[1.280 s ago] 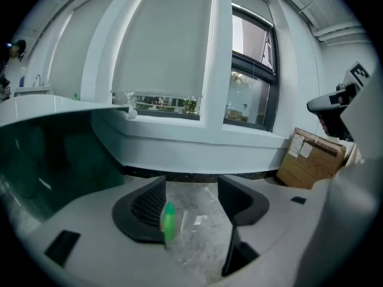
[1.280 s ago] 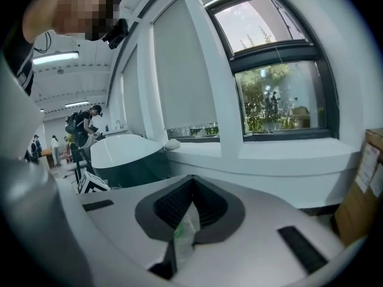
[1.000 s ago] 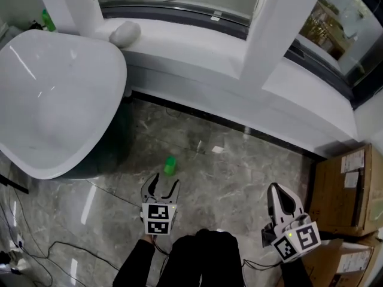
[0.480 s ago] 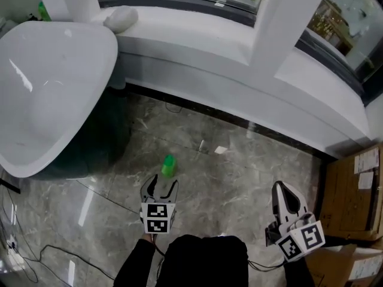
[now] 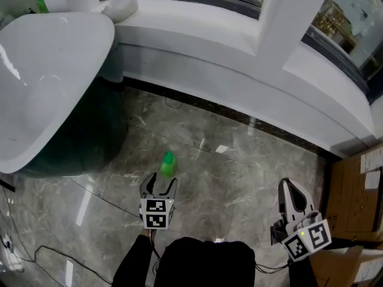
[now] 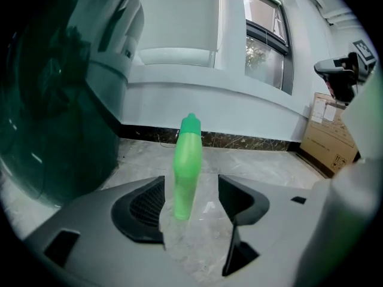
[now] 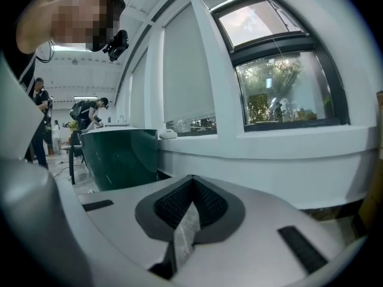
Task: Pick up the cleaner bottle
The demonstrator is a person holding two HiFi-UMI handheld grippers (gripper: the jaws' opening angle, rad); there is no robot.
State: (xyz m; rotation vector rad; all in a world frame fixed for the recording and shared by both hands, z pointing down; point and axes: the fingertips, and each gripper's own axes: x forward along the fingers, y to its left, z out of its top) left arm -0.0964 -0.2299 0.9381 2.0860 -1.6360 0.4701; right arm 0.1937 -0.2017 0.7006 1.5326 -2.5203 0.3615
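Right now, bottle [image 5: 168, 163]: upright on the stone floor [image 5: 239, 178], just ahead of my left gripper [image 5: 159, 183].
Left jaws: wide apart, holding nothing; bottle lined up with the gap, untouched.
Doing it well: I'd ease forward, centre the body, then squeeze gently.
Right gripper [image 5: 291, 197]: held aside, jaws together, empty.

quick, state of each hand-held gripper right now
Left hand-held gripper: open, holding nothing; the cleaner bottle stands in line with its gap, not gripped.
Right hand-held gripper: closed, empty.
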